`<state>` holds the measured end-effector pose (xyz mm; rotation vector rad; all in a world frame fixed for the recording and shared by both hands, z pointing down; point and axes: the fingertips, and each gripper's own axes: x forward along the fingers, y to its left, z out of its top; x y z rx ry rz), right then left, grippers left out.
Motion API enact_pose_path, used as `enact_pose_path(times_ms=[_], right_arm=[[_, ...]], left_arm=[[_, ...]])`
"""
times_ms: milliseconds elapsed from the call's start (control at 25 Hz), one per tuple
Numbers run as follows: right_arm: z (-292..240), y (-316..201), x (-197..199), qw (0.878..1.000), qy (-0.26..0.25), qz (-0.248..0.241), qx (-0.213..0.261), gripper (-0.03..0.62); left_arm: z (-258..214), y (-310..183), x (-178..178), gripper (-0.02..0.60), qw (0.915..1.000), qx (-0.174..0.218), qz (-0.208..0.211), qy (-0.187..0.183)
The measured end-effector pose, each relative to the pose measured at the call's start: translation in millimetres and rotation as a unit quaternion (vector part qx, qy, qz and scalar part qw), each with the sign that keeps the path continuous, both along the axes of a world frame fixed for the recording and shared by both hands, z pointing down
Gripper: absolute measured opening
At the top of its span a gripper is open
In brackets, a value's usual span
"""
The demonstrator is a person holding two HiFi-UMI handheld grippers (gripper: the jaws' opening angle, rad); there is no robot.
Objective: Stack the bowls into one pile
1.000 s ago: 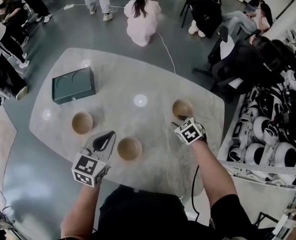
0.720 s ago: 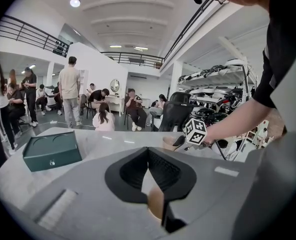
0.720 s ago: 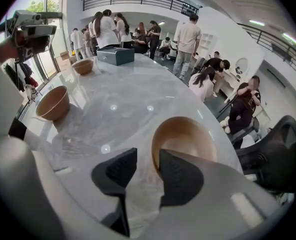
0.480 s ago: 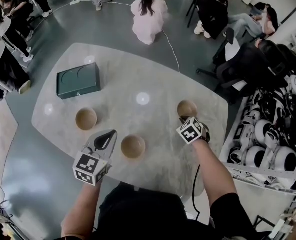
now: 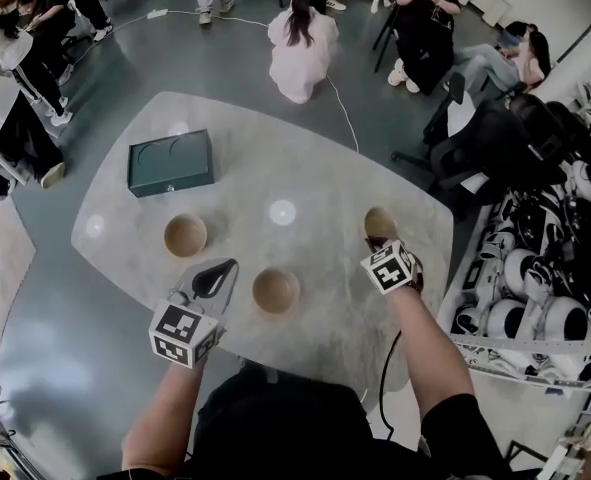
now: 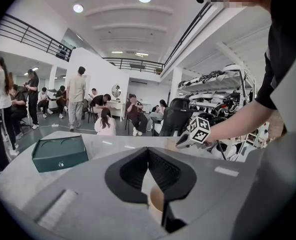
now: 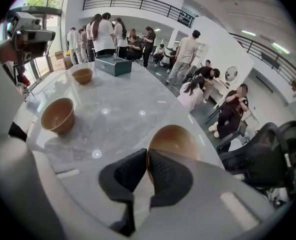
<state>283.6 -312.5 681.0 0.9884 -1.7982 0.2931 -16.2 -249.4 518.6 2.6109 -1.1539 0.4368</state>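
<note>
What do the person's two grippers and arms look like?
The left gripper and right gripper have grey bodies with black ribbed pads. Each carries a white cube with black square markers. The person wears a black short-sleeved shirt. A thin black cable hangs by the right forearm.

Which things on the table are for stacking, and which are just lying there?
For the job: left bowl, middle bowl, right bowl, its rim pinched by the right gripper, whose jaws have just been closing.
Lying about: green box.
</note>
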Motion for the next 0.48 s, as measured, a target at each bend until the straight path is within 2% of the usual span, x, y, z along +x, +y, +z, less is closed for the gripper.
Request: enact_pose_path(times_ms=[240, 480], right_arm=[[-35.6, 22.4, -32.3, 0.999, -0.039, 0.029, 0.024, 0.017], [-72.7, 46.3, -74.6, 0.997, -0.056, 0.026, 0.055, 0.017]], left_arm=[[-15.6, 18.7, -30.5, 0.011, 0.9998, 0.013, 0.0, 0.011], [-27.4, 36.1, -57.2, 0.011, 0.9993, 0.028, 0.006, 0.023]])
